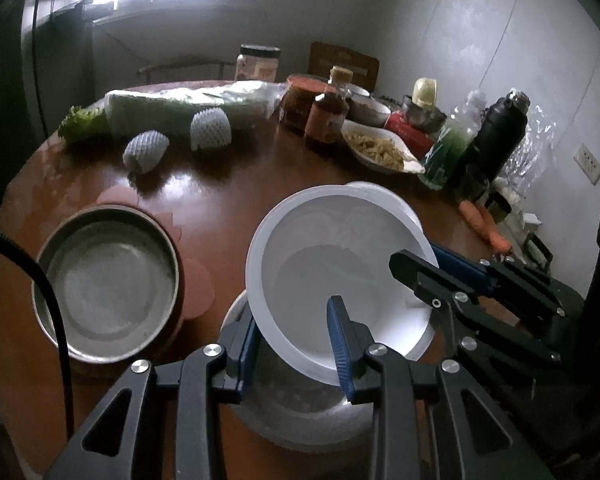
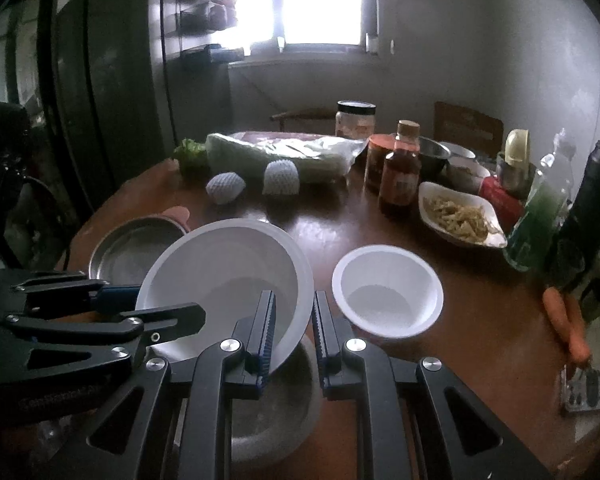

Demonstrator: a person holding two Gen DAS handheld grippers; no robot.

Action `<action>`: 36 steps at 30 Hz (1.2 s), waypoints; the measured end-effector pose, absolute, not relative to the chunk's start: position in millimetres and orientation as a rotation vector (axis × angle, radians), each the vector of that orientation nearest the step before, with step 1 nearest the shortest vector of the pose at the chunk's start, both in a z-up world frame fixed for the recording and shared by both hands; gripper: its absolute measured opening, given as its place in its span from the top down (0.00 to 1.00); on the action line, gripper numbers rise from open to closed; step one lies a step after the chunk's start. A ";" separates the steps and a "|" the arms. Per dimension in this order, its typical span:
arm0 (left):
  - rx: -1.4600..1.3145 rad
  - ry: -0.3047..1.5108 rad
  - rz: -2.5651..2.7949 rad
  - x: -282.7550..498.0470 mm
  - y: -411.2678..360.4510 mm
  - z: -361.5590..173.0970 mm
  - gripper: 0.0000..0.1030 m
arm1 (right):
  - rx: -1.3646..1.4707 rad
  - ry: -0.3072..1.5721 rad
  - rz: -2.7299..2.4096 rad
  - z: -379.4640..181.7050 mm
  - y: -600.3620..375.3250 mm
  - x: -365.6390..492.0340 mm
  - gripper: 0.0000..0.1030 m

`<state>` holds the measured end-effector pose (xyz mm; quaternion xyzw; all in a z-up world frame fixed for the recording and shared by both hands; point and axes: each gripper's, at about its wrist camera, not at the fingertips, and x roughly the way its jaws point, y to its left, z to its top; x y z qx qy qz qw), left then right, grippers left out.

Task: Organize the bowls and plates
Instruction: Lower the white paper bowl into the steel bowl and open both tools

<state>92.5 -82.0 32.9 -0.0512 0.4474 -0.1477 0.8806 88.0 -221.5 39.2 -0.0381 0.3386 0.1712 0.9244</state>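
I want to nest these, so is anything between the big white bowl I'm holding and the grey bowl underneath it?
Nothing visible. The white bowl hangs tilted right over the grey bowl, whose visible inside looks empty.

A round brown wooden table (image 2: 300, 232) carries a small white bowl (image 2: 387, 291); left of it a steel pan (image 2: 134, 248), beyond it a noodle dish (image 2: 462, 220) and sauce bottle (image 2: 400, 172).

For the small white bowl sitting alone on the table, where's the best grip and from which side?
Grip the small white bowl by its thin rim, one finger inside and one outside. It stands upright and open, and its wall flares too wide to span. Probably come from the near side with the right gripper, once it lets go of the big white bowl.
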 end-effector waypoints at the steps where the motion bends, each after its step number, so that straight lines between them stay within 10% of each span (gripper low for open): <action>1: -0.106 0.935 -0.306 92.3 -81.6 30.4 0.68 | -0.077 0.699 0.351 36.7 -221.2 86.0 0.82; 36: -0.033 1.006 -0.327 85.0 -94.3 -8.3 0.68 | -0.055 0.779 0.318 -7.5 -226.5 65.2 0.82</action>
